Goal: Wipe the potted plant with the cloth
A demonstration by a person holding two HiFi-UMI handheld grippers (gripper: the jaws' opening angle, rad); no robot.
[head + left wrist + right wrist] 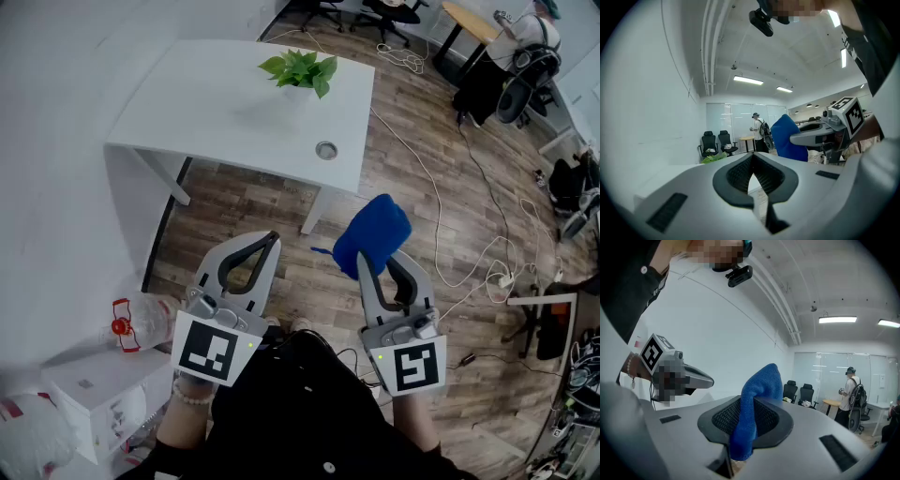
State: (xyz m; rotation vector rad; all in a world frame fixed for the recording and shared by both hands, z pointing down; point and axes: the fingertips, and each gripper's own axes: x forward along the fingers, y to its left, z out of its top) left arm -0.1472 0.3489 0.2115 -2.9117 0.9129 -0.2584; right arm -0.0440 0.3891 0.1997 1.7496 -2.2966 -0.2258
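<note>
Presently the right gripper (380,270) is clenched on the blue cloth (373,234), held over the floor and well apart from the potted plant (302,71) at the table's (206,112) far edge. The left gripper (270,242) is closed on nothing. Recommended: carry the cloth forward to the table and meet the leaves lightly, wiping outward, so the plant does not tip.

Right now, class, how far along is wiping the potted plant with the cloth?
Done: the right gripper is shut on the blue cloth. In hand: it is held short of the white table. Left: wiping the potted plant, untouched; the left gripper is shut, empty.
</note>
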